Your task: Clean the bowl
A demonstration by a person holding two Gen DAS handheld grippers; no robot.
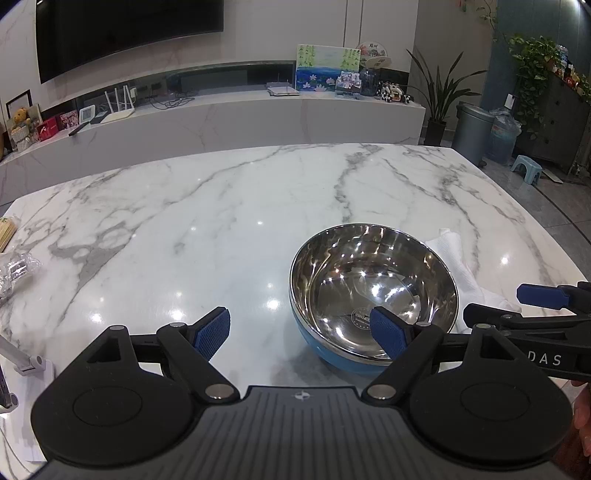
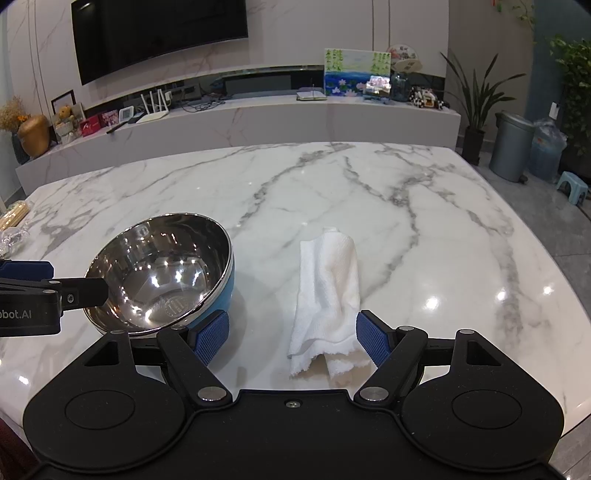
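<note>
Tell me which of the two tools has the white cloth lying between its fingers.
The right tool: the folded white cloth lies on the marble table inside its open jaws, untouched. The left tool straddles the near rim of the steel bowl instead.

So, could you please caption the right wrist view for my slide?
Open right gripper poised over a folded white cloth beside a steel bowl on a marble table.

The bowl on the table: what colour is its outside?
The bowl is blue outside with a shiny steel inside; the right wrist view shows it best.

television (image 2: 159, 33) on wall | painting (image 2: 356, 72) on ledge | bin (image 2: 511, 146) by plant (image 2: 476, 99)
</note>
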